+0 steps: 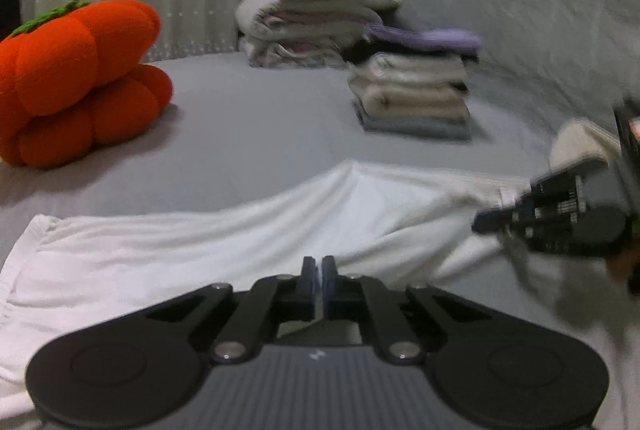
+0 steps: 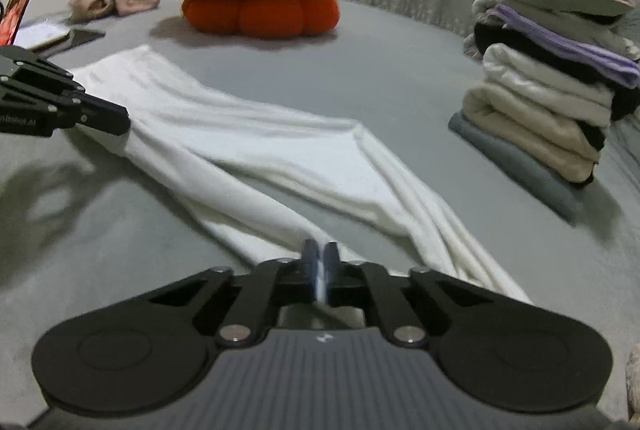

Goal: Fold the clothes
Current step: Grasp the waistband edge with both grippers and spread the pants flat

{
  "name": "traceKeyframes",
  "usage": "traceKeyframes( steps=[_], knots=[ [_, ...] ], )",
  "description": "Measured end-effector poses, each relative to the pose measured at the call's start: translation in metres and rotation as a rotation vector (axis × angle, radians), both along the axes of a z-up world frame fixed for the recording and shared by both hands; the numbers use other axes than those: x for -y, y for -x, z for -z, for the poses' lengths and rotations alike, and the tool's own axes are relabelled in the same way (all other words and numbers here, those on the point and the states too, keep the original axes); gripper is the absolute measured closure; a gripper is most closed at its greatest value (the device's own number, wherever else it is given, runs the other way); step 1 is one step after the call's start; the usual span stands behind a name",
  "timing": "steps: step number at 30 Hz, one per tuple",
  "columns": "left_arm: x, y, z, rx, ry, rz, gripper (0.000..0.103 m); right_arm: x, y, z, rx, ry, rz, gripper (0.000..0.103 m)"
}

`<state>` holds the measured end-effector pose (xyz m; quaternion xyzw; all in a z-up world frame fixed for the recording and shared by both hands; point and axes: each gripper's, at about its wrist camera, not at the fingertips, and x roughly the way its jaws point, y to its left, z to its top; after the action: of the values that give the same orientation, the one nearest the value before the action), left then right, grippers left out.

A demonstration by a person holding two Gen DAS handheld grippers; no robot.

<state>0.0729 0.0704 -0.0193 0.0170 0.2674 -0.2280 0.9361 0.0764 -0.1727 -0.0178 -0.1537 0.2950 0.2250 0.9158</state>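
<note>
Both my tongs pinch the white garment point(image 2: 256, 158), left gripper point(image 1: 319, 264) and right gripper point(image 2: 320, 250) clamping opposite ends beside the folded stack point(image 2: 552, 98); it's soft, limp, best gripped at hems.

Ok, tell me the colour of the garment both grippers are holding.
White, plain, no pattern. The garment shows best in the right wrist view, stretched across the grey bed.

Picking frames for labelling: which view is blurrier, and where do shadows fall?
Left wrist view: motion blur smears the right gripper and folded stack. Right wrist view: sharper; the left gripper casts a soft shadow on the grey bed; fisheye bends both.
</note>
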Motion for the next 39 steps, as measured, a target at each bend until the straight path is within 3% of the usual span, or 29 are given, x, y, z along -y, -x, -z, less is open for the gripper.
traceKeyframes(
  steps=[4, 13, 15, 18, 20, 22, 27, 31, 39],
  knots=[
    [0.001, -0.02, -0.003, 0.007, 0.056, -0.05, 0.101, 0.0, -0.01, -0.002, 0.027, -0.034, 0.073, 0.103],
    [0.014, -0.043, 0.016, -0.052, 0.039, -0.09, 0.098, 0.002, -0.024, 0.002, -0.022, -0.085, 0.139, 0.102],
    [0.015, -0.044, 0.018, -0.063, 0.039, -0.09, 0.096, 0.003, -0.021, 0.0, -0.032, -0.107, 0.131, 0.09],
    [0.017, -0.045, 0.021, -0.078, 0.04, -0.091, 0.072, 0.002, -0.018, -0.004, -0.041, -0.125, 0.119, 0.09],
    [0.018, -0.045, 0.022, -0.089, 0.04, -0.091, 0.046, 0.001, -0.016, -0.005, -0.045, -0.132, 0.112, 0.089],
    [0.021, -0.045, 0.023, -0.097, 0.039, -0.087, 0.037, -0.001, -0.015, -0.007, -0.049, -0.138, 0.105, 0.087],
    [0.021, -0.031, 0.014, -0.083, 0.011, -0.073, 0.031, -0.009, -0.007, -0.014, -0.034, -0.146, 0.077, 0.068],
    [0.007, -0.017, 0.007, -0.078, 0.019, -0.092, 0.025, -0.021, -0.003, -0.017, -0.036, -0.15, 0.041, 0.068],
    [-0.037, 0.006, 0.0, -0.085, 0.032, -0.209, 0.024, -0.057, 0.005, -0.019, -0.035, -0.136, -0.044, 0.068]
  ],
)
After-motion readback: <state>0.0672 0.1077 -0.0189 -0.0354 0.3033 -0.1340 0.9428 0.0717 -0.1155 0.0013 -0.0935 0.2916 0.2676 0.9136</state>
